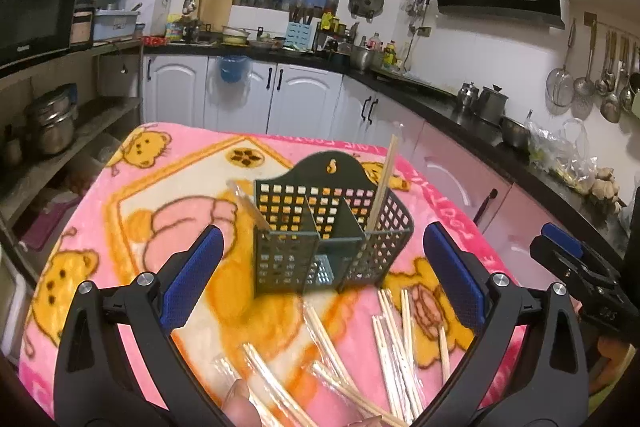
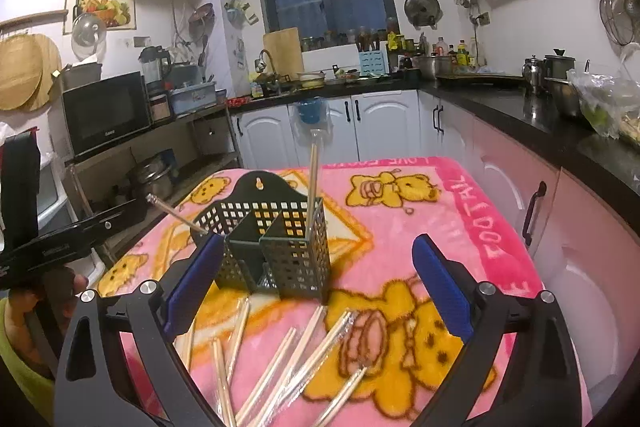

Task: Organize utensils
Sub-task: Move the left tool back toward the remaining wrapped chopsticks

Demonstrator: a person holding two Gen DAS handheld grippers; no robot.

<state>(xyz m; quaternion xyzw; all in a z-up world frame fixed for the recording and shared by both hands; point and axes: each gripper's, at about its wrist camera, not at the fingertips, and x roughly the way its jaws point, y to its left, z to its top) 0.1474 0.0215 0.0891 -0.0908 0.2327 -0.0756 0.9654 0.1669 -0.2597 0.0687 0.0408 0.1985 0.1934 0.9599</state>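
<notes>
A dark green perforated utensil holder point(image 1: 332, 235) with compartments stands on a pink bear blanket point(image 1: 160, 195); it also shows in the right wrist view point(image 2: 276, 247). One wrapped chopstick pair point(image 1: 382, 183) stands in its right compartment, another point(image 1: 250, 205) leans out of its left side. Several wrapped chopstick pairs point(image 1: 396, 343) lie loose in front of the holder, and in the right wrist view point(image 2: 296, 359). My left gripper point(image 1: 324, 283) is open and empty just in front of the holder. My right gripper point(image 2: 316, 291) is open and empty above the loose chopsticks.
The blanket covers a small table point(image 2: 496, 227). Black counters with white and pink cabinets point(image 2: 552, 211) run behind and to the right. A shelf with a microwave point(image 2: 106, 113) and pots stands at the left. The other gripper's body point(image 1: 580, 267) shows at the right of the left wrist view.
</notes>
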